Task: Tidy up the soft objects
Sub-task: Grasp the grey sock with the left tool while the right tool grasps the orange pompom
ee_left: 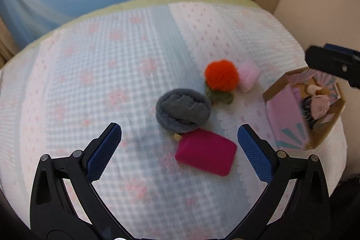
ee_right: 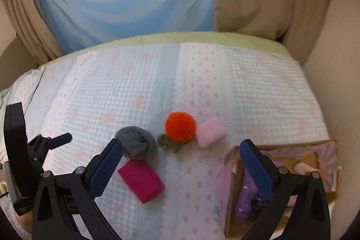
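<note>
Left wrist view: both tongs, left [ee_left: 179, 138] and right [ee_right: 181, 154], are seen spread, nothing pinched. The grey sock roll [ee_left: 183, 113], mid-bed, is judged light and squashy, best taken across its middle.

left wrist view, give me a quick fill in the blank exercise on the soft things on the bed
1. The fluffy ball with green leaves is ____ in colour.
2. Touching the orange ball on its right lies a pale ____ roll.
3. The grey bundle lies just behind the ____ pouch.
4. The left gripper has its jaws ____.

Missing words: orange; pink; magenta; open
</note>
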Demonstrator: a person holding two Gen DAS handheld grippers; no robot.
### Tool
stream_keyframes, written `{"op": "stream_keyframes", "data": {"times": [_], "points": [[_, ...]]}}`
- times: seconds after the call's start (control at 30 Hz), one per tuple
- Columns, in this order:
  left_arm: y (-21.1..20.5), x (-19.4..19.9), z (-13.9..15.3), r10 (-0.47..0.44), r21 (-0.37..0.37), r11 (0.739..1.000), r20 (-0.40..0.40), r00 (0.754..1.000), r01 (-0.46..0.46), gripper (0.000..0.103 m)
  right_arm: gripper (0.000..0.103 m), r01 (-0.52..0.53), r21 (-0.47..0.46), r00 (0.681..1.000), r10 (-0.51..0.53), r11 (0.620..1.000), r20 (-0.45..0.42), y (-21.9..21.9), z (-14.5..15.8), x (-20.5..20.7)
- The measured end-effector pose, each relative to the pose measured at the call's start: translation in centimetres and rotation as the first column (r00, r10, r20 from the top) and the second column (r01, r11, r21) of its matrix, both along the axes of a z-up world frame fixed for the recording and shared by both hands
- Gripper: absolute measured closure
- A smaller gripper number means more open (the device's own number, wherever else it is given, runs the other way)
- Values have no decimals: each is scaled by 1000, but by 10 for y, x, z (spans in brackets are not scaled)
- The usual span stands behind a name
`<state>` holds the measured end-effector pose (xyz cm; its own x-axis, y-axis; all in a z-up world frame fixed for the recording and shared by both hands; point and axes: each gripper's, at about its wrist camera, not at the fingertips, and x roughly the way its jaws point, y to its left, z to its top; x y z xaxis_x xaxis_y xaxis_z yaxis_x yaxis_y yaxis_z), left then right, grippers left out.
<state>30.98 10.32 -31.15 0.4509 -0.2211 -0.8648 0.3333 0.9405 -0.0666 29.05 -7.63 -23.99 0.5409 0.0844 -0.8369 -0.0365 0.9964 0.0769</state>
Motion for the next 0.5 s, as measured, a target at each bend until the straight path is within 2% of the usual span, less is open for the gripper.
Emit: {"op": "stream_keyframes", "data": {"times": [0.2, 0.5], "points": [[-10, 23, -55, 27, -26, 999, -46, 999, -28, 0, 0, -56, -6, 998, 56, 998, -23, 0, -55, 44], [-40, 52, -112, 16, 52, 999, -30, 999, -14, 0, 5, -110, 5, 990, 110, 994, -91, 1, -128, 96]]}}
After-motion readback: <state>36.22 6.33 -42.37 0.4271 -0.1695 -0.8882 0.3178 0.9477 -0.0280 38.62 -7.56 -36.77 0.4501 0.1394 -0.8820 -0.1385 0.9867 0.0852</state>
